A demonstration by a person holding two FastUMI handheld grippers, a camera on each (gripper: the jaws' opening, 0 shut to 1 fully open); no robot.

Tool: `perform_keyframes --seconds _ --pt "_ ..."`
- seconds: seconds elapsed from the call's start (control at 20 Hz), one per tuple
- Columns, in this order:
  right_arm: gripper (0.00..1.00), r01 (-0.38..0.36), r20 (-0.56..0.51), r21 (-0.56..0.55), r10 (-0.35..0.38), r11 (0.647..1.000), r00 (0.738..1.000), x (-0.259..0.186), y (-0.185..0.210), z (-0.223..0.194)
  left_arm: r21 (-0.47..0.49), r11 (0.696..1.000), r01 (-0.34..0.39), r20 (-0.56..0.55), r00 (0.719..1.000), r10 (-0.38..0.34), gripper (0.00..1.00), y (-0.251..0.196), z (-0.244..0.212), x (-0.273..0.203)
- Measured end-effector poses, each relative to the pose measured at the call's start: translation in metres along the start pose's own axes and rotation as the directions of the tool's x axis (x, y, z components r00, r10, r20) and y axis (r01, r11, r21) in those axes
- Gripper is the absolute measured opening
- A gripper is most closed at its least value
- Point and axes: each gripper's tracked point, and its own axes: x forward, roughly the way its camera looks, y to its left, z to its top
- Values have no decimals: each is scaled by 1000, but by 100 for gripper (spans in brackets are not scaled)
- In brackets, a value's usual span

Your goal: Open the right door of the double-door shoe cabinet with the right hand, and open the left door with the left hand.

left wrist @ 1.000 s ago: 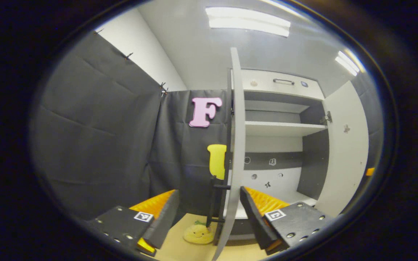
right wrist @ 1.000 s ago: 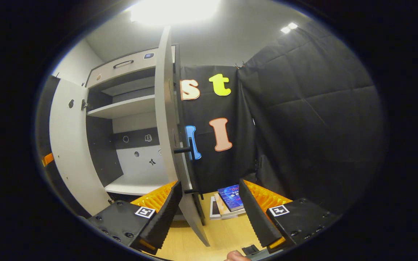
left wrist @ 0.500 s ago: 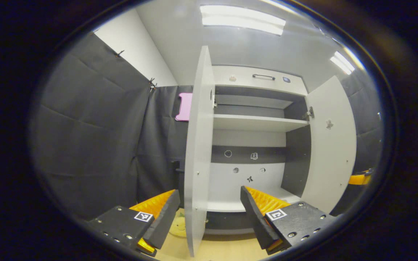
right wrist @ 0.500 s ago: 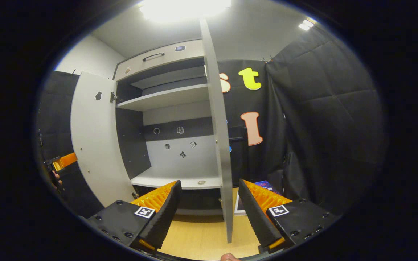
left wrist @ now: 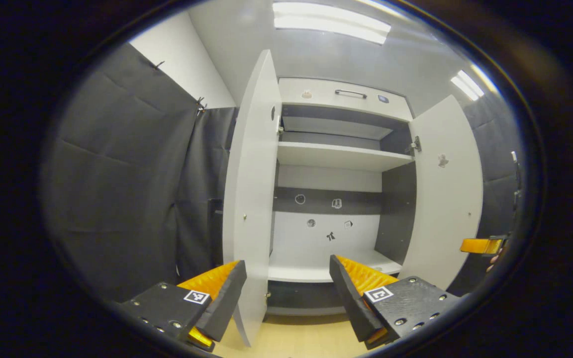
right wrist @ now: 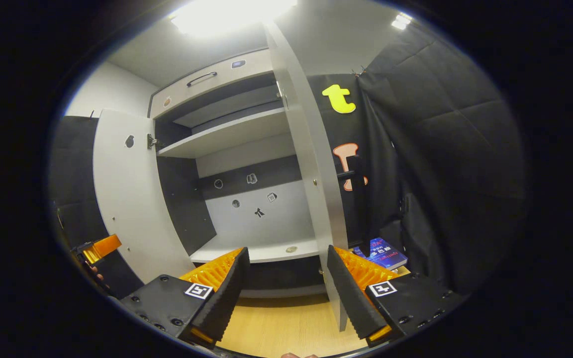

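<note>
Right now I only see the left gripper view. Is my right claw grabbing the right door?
Observer: No. The right gripper view shows the right claw wide open, not clamped on the right door.
Operator: Is anything hiding behind that door?
Observer: Yes, a book lies on the floor behind it.
Operator: Does the door have something to pull?
Observer: Yes, a black bar handle runs up its outer side.
</note>
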Motion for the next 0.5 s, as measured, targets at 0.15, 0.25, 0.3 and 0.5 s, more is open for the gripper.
perform_keyframes --seconds 0.15,0.25,0.3,0.5 --pt "98 7 -1 12 -7 1000 1000 -2 1 -5 18 1000 -22 -22 1000 22 97 5 -15 -2" --pt "98 16 1 7 -16 1000 1000 -4 0 -7 40 999 -24 -40 999 25 97 7 -22 -4" --pt "98 22 5 4 -22 1000 1000 -5 0 -6 51 999 -14 -43 999 16 97 5 -22 -4" --pt "98 29 24 4 -29 1000 999 -5 2 -5 89 996 -5 -56 998 10 98 3 -28 -3"
